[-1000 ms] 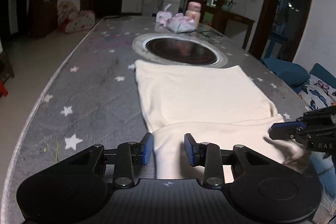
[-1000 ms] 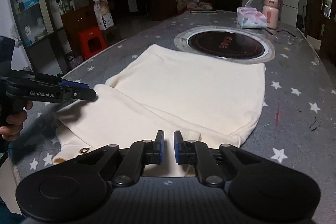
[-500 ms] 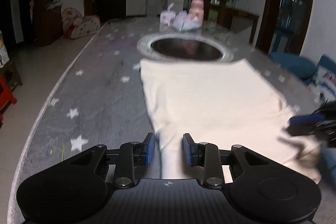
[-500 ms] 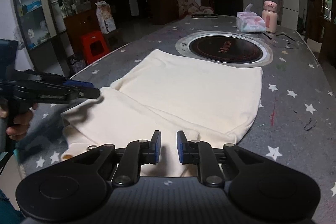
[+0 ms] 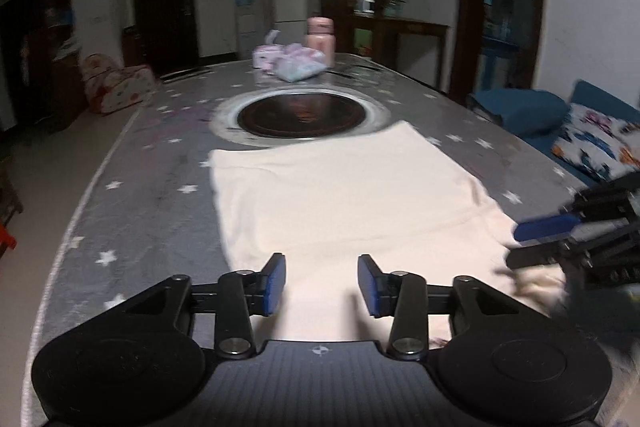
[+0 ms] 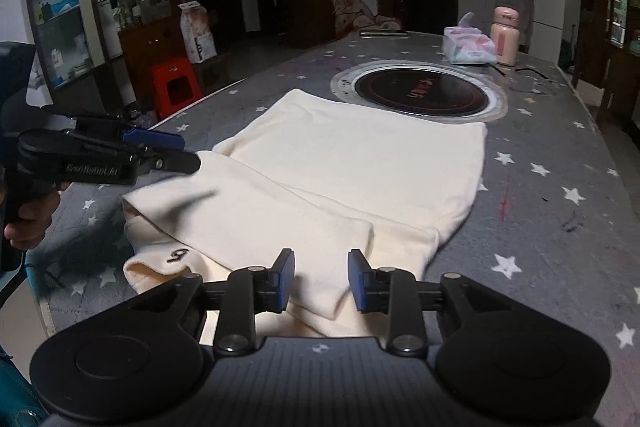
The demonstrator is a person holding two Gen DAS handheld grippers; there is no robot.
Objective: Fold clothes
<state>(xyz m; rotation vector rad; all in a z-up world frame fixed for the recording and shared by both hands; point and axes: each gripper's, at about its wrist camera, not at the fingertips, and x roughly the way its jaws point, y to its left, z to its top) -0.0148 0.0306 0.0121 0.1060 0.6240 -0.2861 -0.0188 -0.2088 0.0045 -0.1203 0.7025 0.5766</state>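
A cream garment lies flat on the grey star-patterned table, its near part folded over itself; it also shows in the right wrist view, with a small dark mark near its near left corner. My left gripper is open and empty, held above the garment's near edge. My right gripper is open and empty, above the near right corner of the fold. Each gripper shows in the other's view, the right one and the left one, both at the garment's near edge.
A round black cooktop is set into the table beyond the garment. A tissue pack and a pink bottle stand at the far end. A red stool and shelves stand left of the table, a blue sofa right.
Both grippers have opened wider, the right one from nearly shut. Both have lifted and pulled back a little from the garment's near edge, and the fold lies on the table.
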